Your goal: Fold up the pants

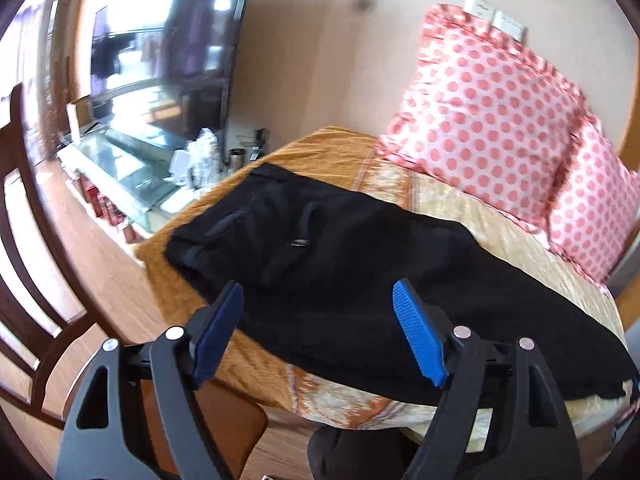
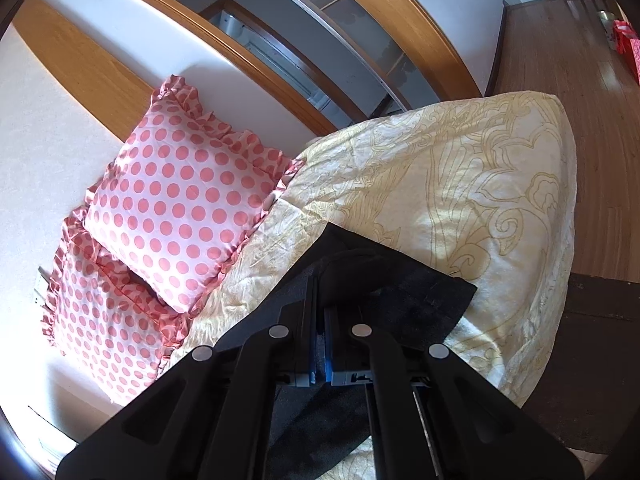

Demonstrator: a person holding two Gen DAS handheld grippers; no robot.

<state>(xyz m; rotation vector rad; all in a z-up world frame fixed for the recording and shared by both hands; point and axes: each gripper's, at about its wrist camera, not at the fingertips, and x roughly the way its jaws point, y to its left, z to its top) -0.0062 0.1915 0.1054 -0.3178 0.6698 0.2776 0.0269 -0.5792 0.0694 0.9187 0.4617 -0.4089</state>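
Black pants point(image 1: 352, 264) lie spread lengthwise across the bed point(image 1: 332, 148), waistband end toward the far edge, leg end near you. The cloth looks soft, limp and of middling weight; expect it to sag and drape from any held point rather than keep its shape. It's matte, so probably not slippery against the pads.

Your left gripper point(image 1: 320, 328) hovers over the near side of the pants, fingers spread wide, holding nothing. Your right gripper point(image 2: 318, 340) has its fingers pinched closed on the cloth at the hem end point(image 2: 432, 300); a fold of black fabric rises between the pads.

Take hold at edges and corners: hem, waistband, outer seam. A pinch mid-panel would likely bunch it.

The bed cover is quilted, cream and gold; it is soft and may wrinkle or drag along. Two polka-dot pillows point(image 1: 484, 120) stand against the wall, just beyond the pants. Television point(image 1: 160, 52) on a glass stand left, wooden chair point(image 1: 36, 248) near left, wood floor.
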